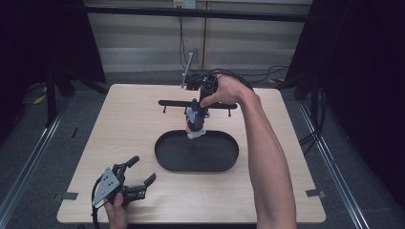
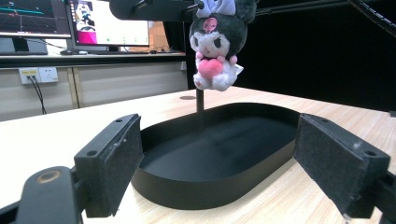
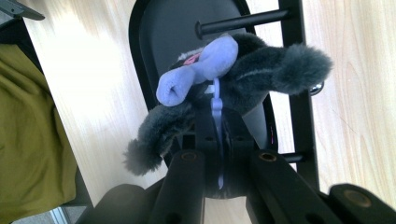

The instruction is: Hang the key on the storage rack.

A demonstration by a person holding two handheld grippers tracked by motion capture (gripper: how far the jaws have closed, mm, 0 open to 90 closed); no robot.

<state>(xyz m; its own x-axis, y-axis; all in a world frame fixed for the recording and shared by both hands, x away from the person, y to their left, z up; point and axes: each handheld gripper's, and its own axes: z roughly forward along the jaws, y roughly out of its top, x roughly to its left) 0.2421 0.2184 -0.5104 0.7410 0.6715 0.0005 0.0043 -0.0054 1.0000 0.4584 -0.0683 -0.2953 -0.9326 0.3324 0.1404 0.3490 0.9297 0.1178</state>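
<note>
A small plush toy [image 1: 195, 126] with dark grey ears, a lilac bow and a pink heart hangs over the far rim of a black oval tray [image 1: 165, 160]. My right gripper [image 1: 197, 113] points down from above and is shut on the toy's white loop [image 3: 216, 100] between its ears [image 3: 289, 63]. In the left gripper view the plush toy [image 2: 215, 44] hangs clear above the tray [image 2: 201, 191], facing me. My left gripper [image 1: 144, 168] rests at the table's front left, open, with nothing between its pads [image 2: 116, 156].
A low black rack [image 1: 172, 102] with a long crossbar stands just behind the tray, and its bar [image 3: 294, 56] runs close beside the toy. Monitors [image 2: 109, 23] sit on a desk past the table. Light wood tabletop [image 1: 124, 124] lies left of the tray.
</note>
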